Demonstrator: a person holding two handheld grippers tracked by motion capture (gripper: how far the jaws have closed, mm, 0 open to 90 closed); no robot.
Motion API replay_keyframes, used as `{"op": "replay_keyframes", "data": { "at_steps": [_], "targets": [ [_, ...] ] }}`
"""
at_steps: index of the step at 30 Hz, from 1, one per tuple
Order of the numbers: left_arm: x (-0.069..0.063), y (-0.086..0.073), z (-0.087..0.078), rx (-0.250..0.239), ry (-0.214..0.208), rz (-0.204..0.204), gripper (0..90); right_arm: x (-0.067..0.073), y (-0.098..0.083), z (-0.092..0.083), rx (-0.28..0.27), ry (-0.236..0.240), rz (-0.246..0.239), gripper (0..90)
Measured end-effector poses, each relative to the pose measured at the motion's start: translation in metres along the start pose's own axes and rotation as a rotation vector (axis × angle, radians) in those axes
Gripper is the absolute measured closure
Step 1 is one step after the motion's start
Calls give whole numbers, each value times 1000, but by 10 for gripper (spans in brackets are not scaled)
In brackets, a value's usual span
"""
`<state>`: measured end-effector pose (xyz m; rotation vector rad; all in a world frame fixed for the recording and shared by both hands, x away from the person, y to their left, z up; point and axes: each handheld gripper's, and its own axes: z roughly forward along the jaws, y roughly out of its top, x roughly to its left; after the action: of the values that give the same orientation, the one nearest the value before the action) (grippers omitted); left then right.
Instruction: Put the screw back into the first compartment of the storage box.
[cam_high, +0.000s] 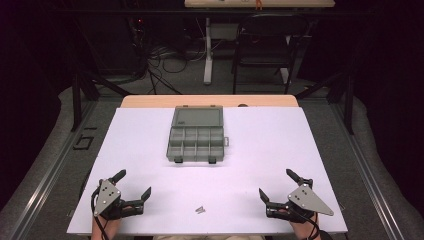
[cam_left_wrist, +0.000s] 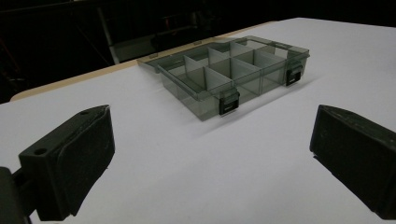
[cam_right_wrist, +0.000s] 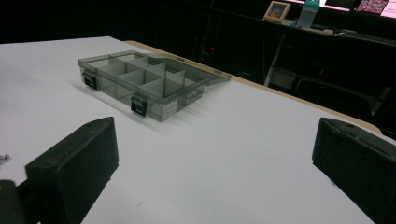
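Box (cam_high: 196, 134): open, lid laid flat behind; toward far edge of tabletop (cam_high: 310, 150), near its middle; latches facing near edge; compartments look bare
Screws (cam_high: 201, 209): small pair by near edge, between both grippers, well apart from box
Left gripper (cam_high: 134, 185): near left corner; jaws wide apart, gripping nothing
Right gripper (cam_high: 276, 185): near right corner; jaws wide apart, gripping nothing
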<state>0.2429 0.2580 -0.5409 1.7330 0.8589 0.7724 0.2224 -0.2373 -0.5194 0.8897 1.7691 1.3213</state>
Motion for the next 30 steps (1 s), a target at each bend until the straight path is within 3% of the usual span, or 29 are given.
{"op": "replay_keyframes", "data": {
  "at_steps": [13,18,25,30],
  "targets": [
    [0,1,4,7,-4,-11,1,-2,-1,2,-5,-2,4,0],
    [-3,2,7,22,-18,-9,1,-2,-1,2,4,8,6,0],
    [-10,6,10,8,-40,6,1,-1,-1,1,4,8,4,0],
    [-14,9,14,1,-62,-9,1,-1,-1,1,4,4,3,0]
  ]
}}
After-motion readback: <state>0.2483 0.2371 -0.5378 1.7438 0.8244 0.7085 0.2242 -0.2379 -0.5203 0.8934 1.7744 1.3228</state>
